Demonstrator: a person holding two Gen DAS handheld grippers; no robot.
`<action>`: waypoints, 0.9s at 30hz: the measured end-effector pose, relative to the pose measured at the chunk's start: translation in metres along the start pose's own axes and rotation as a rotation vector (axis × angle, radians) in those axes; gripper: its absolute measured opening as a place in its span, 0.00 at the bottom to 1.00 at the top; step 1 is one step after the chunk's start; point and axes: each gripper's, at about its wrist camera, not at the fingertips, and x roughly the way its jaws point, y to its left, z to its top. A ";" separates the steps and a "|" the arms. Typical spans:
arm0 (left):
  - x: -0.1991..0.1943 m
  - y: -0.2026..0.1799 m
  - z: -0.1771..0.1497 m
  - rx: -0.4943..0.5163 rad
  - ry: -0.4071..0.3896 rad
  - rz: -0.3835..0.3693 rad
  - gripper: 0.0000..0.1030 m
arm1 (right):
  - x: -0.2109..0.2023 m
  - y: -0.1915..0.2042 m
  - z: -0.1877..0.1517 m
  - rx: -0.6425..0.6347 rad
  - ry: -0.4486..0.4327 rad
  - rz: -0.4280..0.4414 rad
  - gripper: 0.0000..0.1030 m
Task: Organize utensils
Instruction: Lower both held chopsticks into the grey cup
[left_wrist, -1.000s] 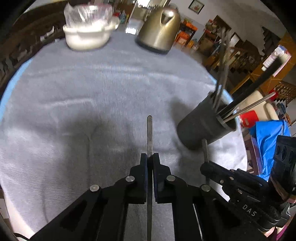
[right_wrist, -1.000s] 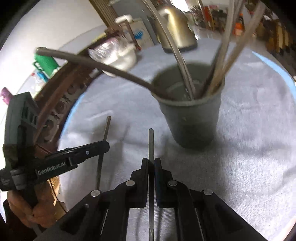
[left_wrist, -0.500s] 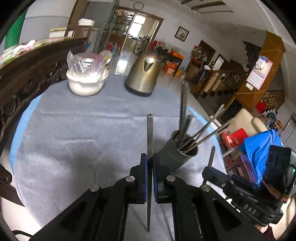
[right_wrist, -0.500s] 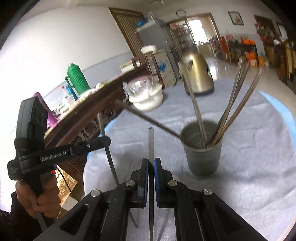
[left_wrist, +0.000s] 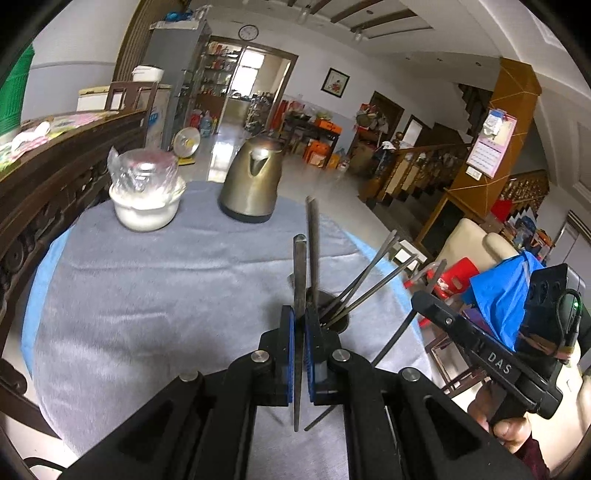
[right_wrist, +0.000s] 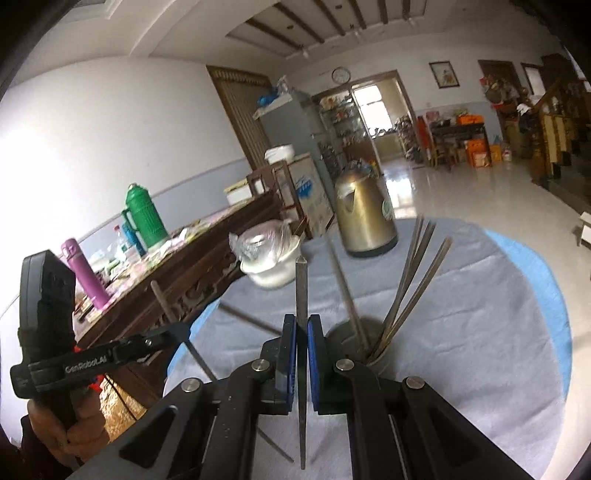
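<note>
Left wrist view is showing the left gripper (left_wrist: 300, 321) with jaws clamped on a metal chopstick (left_wrist: 299, 273), held above the dark holder cup (left_wrist: 338, 314) on the grey tablecloth (left_wrist: 147, 280); right wrist view is showing the right gripper (right_wrist: 302, 328) pinching its own chopstick (right_wrist: 301, 291) likewise, cup (right_wrist: 375, 360) just below; judgement: one stick at a time should be going in, lower tip aimed at the open side of the mouth, clear of the sticks already leaning (right_wrist: 413, 291); releasing only once the tip is inside; kettle (left_wrist: 253, 181) standing well apart.
</note>
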 end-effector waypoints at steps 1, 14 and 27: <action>0.000 -0.002 0.001 0.005 -0.004 -0.002 0.05 | -0.002 -0.001 0.003 -0.003 -0.010 -0.006 0.06; -0.007 -0.037 0.047 0.066 -0.085 -0.031 0.05 | -0.016 -0.004 0.045 -0.031 -0.098 -0.027 0.06; 0.002 -0.051 0.102 0.082 -0.219 0.005 0.05 | -0.024 -0.012 0.082 -0.016 -0.221 -0.092 0.06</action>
